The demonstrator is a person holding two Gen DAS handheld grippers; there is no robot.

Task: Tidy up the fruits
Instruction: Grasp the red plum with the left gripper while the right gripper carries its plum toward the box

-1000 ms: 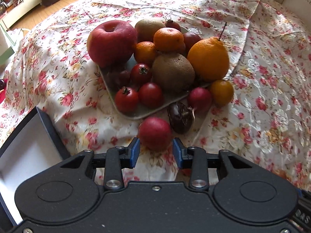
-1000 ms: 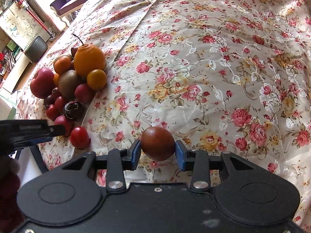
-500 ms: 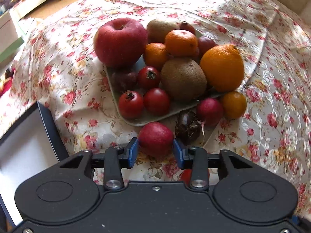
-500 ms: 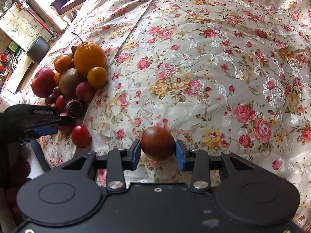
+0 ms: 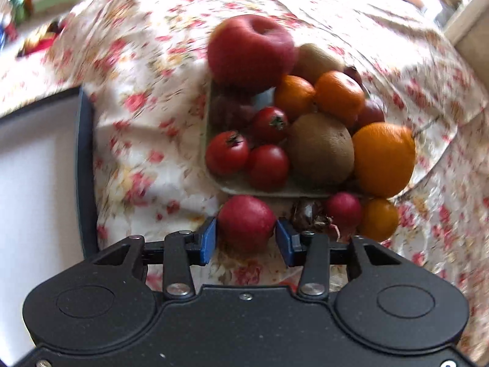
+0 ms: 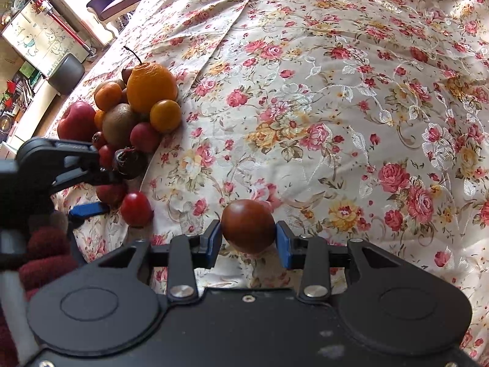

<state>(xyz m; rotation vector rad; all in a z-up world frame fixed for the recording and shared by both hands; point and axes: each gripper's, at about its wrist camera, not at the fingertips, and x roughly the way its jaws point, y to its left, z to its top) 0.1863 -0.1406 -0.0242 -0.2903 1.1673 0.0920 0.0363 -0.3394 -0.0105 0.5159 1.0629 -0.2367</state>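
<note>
Down at the lower centre of the left wrist view, the left gripper [image 5: 246, 238] has its blue pads pressed against both sides of a round red fruit [image 5: 246, 222], jaws only as far apart as the fruit is wide. Just above it, in the middle of the frame, a pale tray [image 5: 232, 188] carries the heap: a big red apple [image 5: 251, 53] at the top, two mandarins [image 5: 339, 98] right of it, a brown kiwi [image 5: 321, 150] at centre, three small tomatoes [image 5: 226, 153] toward the tray's lower left, and a large orange [image 5: 383, 159] at the right edge. Beside the gripped fruit, off the tray's lower rim, lie a dark wrinkled fruit [image 5: 307, 215], a small red fruit [image 5: 343, 211] and a small orange fruit [image 5: 380, 218], close together. A dark-rimmed white box [image 5: 39, 165] fills the left side; much of this view is motion-blurred

Meanwhile, in the right wrist view, the right gripper [image 6: 248, 240] at lower centre is clamped on a glossy brown fruit [image 6: 248, 225], pads touching both flanks, above the floral cloth [image 6: 336, 107]. The fruit pile sits at the left of that frame, well apart from it, with a lone red fruit [image 6: 136, 208] on the cloth below the pile
</note>
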